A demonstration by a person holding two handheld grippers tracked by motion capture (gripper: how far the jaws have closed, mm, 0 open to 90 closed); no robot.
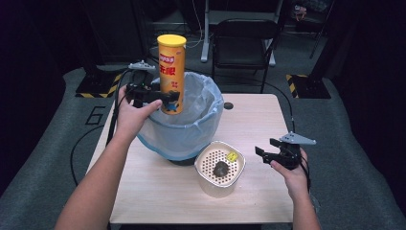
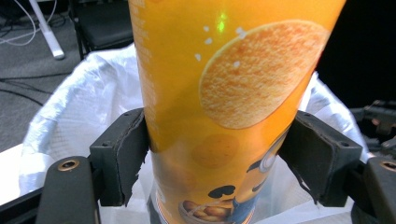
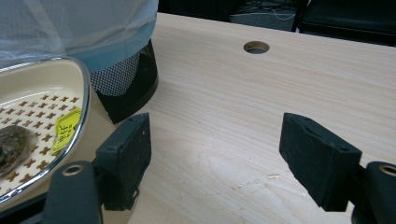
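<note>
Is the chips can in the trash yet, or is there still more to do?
Not yet. Done: the left hand-held gripper has picked up the yellow chips can and is shut on it. In hand: the can hangs upright over the bag-lined trash bin. Left: letting it drop in. The right hand-held gripper waits open beside the perforated container, which holds a dark lump that may go next.
</note>
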